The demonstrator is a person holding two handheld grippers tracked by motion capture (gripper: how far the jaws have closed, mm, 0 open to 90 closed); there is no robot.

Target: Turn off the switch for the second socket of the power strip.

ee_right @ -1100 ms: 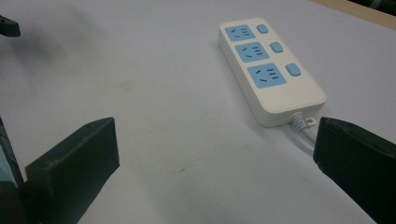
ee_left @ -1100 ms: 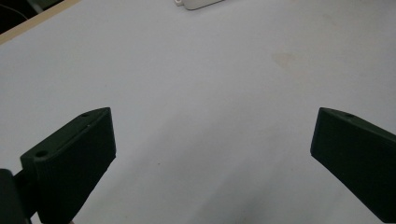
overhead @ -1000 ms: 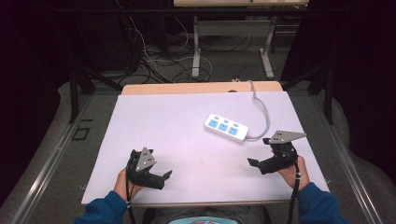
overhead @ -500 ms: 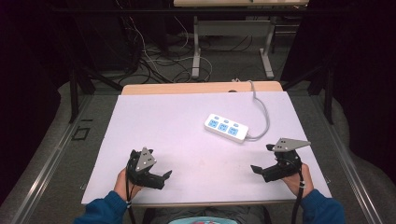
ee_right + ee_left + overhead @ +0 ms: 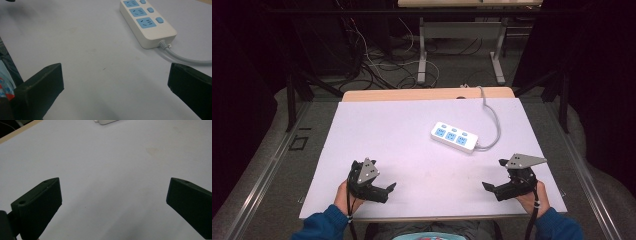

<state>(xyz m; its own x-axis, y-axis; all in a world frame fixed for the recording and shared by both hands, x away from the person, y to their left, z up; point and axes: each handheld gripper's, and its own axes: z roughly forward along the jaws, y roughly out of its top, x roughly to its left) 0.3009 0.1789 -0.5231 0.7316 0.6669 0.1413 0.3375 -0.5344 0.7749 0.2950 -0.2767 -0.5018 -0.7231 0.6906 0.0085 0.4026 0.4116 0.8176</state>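
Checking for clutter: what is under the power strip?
The power strip lies flat on the white table. Anything beneath its body is covered.

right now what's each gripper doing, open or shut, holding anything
left gripper: jaws open, holding nothing.
right gripper: jaws open, holding nothing; power strip lies ahead, untouched.

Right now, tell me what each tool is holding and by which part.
Nothing is held. The left tool and right tool are both open over the bare table; the power strip lies untouched.
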